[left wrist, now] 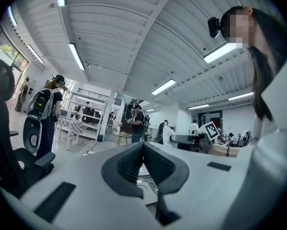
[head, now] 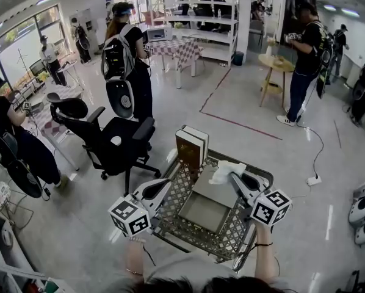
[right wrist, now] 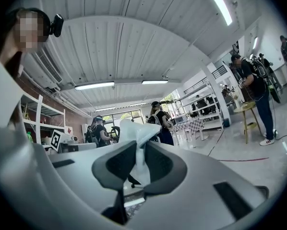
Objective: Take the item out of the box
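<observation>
- I take the black office chair as my mark.
- Just right of it I see two books standing upright, side by side.
- Right behind it a person with a backpack stands with their back turned.
- Farther back and to the right there is a checked-cloth table, with white shelving beyond.
- Well to its right I make out a round wooden table, with a person in black beside it.
- Red floor tape runs between the chair and that table.
- Far to its right a white power strip lies on the floor.
</observation>
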